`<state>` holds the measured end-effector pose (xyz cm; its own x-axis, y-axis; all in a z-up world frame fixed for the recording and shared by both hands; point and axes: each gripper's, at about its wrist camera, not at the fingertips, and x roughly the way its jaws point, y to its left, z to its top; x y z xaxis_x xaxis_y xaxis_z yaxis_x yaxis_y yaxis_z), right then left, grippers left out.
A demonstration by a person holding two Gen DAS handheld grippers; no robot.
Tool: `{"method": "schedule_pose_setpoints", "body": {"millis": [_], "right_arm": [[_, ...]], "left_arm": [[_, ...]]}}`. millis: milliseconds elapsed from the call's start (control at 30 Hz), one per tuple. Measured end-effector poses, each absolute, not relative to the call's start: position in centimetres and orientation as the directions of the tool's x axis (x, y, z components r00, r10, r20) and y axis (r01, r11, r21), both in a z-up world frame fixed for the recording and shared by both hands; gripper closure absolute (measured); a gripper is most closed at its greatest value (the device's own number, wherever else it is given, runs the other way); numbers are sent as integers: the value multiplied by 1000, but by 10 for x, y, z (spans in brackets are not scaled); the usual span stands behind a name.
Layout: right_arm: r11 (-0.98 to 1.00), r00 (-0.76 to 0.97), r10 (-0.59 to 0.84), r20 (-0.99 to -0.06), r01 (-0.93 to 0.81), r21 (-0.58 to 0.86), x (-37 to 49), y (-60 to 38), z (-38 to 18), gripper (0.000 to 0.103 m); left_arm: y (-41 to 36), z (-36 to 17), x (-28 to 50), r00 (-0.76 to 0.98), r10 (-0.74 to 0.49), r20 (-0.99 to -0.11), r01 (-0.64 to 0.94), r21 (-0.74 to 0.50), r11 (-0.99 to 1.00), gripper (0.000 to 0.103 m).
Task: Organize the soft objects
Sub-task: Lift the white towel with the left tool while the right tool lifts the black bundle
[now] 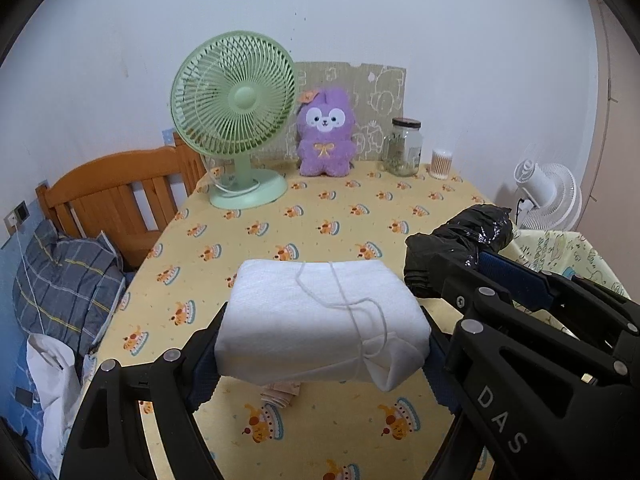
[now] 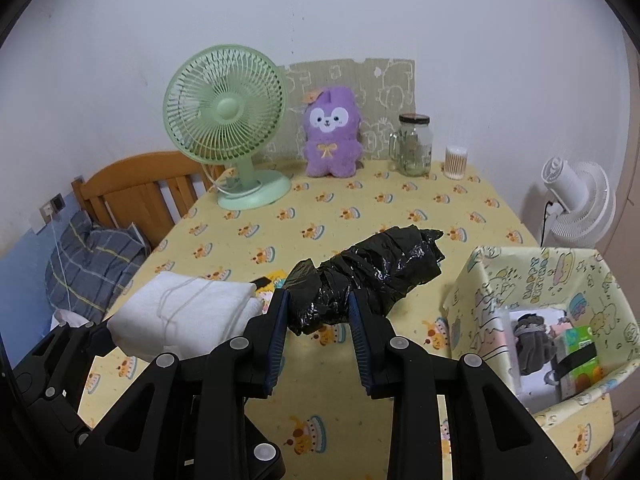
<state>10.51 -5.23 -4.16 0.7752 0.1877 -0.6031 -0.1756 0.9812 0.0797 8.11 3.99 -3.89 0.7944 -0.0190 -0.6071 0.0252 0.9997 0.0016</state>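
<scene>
Table (image 2: 360,208) in its yellow cake-print cloth fills both views; only the right wrist camera looks into the patterned storage box (image 2: 472,280) at its right edge. Left gripper (image 1: 324,344) clamps the white folded cloth bundle (image 1: 320,320), lifted clear of the table. Right gripper (image 2: 318,312) pinches the black plastic-wrapped bundle (image 2: 368,276), also held above the cloth

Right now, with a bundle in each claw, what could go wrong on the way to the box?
1. The left claw pinches only the near end of the white bundle; it could sag or slip out.
2. The bundle's loose string might snag.
3. The right claw grips one end of the black bag; the slick plastic may slide free before reaching the box.
</scene>
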Motion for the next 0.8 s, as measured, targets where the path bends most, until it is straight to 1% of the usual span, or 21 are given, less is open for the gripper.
{"method": "schedule_pose_setpoints", "body": {"millis": [433,800], "right_arm": [[980,801,193,-567,-183,75,97,-52,-13,69],[980,811,193,-552,-182,75,99,-61,-2,69]], "left_arm": [[40,-14,73,824,-17,-567,24,6,1000,18],[31,-4,73,835,-19,-550,30,10,999,18]]}}
